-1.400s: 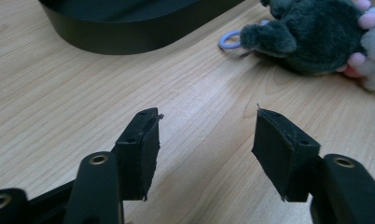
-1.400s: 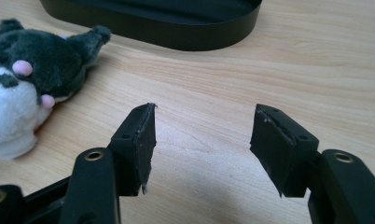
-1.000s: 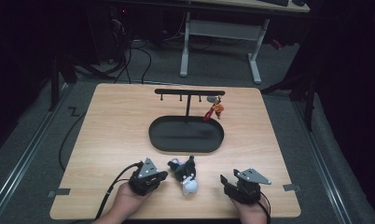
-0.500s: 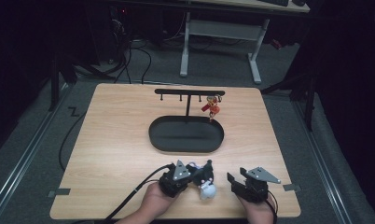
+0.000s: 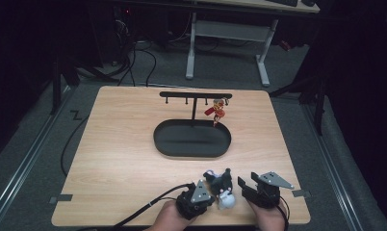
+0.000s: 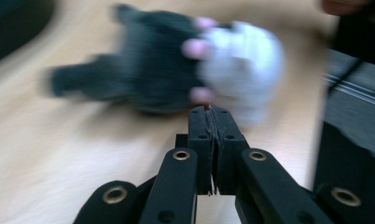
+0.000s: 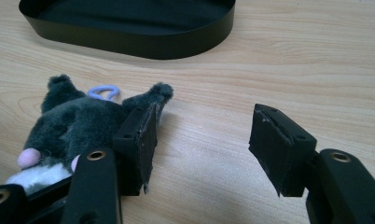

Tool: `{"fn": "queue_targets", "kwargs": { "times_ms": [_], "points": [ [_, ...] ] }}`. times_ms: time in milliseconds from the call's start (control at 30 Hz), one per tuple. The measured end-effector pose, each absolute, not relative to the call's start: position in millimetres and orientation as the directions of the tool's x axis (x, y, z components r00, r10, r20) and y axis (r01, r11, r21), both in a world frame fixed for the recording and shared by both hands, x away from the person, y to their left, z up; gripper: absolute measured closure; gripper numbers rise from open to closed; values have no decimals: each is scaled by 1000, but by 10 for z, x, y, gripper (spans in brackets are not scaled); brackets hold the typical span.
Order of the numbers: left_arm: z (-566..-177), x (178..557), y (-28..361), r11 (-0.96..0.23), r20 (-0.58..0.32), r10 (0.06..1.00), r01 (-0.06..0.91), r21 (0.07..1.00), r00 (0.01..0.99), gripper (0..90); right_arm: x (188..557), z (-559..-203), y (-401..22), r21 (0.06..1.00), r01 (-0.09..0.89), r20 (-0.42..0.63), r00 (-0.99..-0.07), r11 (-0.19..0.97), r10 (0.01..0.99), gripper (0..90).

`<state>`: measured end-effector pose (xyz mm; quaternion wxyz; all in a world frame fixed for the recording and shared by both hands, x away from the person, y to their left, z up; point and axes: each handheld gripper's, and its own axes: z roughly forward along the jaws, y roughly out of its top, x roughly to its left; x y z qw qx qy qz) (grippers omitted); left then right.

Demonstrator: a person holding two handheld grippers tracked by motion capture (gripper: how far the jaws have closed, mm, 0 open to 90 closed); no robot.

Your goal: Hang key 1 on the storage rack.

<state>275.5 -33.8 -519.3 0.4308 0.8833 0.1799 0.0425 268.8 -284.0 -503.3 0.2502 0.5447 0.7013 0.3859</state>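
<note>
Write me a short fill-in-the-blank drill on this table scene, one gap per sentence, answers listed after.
1. The plush toy lies between the left tongs and the ____ tongs.
2. The right tongs' jaws stand ____.
3. The oval tray is coloured ____.
4. A red charm hangs from the ____.

Missing words: right; open; black; rack
</note>
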Motion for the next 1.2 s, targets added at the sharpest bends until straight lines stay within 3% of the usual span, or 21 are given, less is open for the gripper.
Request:
{"fn": "queue_targets", "kwargs": {
  "times_ms": [300,467,600,633,700,733,933,1067,1200],
  "points": [
    [-5193,2970,-679,-593,-37,369,267,760,928,888,2668,-4997,-2963,827,555,59,-236,85,970,416],
    [-5188,2969,-546,-581,-47,372,272,767,927,797,2663,-5018,-3029,824,563,70,-219,67,973,416],
    [-5173,3031,-163,-557,-37,428,295,777,903,715,2661,-5025,-3022,821,567,75,-228,70,971,417],
    [-5145,3097,103,-552,-8,471,302,777,882,699,2661,-5028,-3012,822,565,66,-231,78,971,419],
    [-5130,3135,247,-547,9,495,303,780,869,652,2661,-5029,-3003,820,566,59,-229,84,972,430],
    [-5099,3203,542,-550,64,549,302,779,833,635,2663,-5032,-3001,819,567,54,-231,89,971,436],
    [-5081,3386,1323,-514,102,680,373,773,726,583,2686,-5067,-2995,808,581,47,-232,99,972,460],
    [-5191,3458,1694,-444,49,743,437,782,667,545,2693,-5083,-2987,798,591,31,-236,118,971,486],
    [-5216,3550,1783,-420,24,762,466,779,647,494,2679,-5076,-2988,806,580,19,-219,115,976,498]
  ]
}}
